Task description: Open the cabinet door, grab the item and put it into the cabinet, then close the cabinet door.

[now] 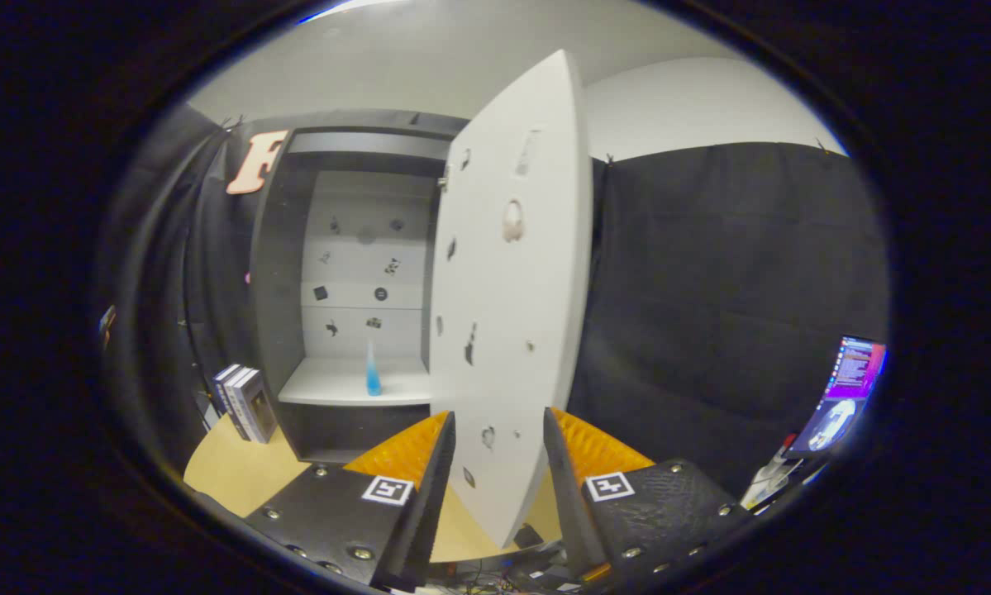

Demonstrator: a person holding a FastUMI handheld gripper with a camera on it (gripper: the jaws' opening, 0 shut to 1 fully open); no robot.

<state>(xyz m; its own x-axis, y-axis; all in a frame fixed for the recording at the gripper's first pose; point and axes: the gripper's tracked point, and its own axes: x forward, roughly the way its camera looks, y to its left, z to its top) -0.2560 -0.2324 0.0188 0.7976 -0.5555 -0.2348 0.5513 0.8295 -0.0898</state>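
1. Your tool (pixel 499 463) is released: its two fingers stand apart with the lower edge of the open door (pixel 507 314) between them, and neither finger can be seen pressing on the panel.
2. The item, a blue bottle (pixel 373 372), already stands upright on the shelf (pixel 338 387) inside the cabinet (pixel 276 273), near the shelf's front lip. What looks left to do is shutting the door.
3. If you swing the door hard, the jolt could topple the bottle, since it is tall and narrow and sits close to the front.
4. Push with one finger only and the door may slide off the finger, as its face is flat and smooth; the tool could then run on into the cabinet frame.
5. Clench on the door's edge and you risk the fingers being caught between door and frame as it closes. Let go early.
6. The books (pixel 245 403) on the counter (pixel 231 471) stand left of the cabinet, well apart from the door's path, so they should be safe.
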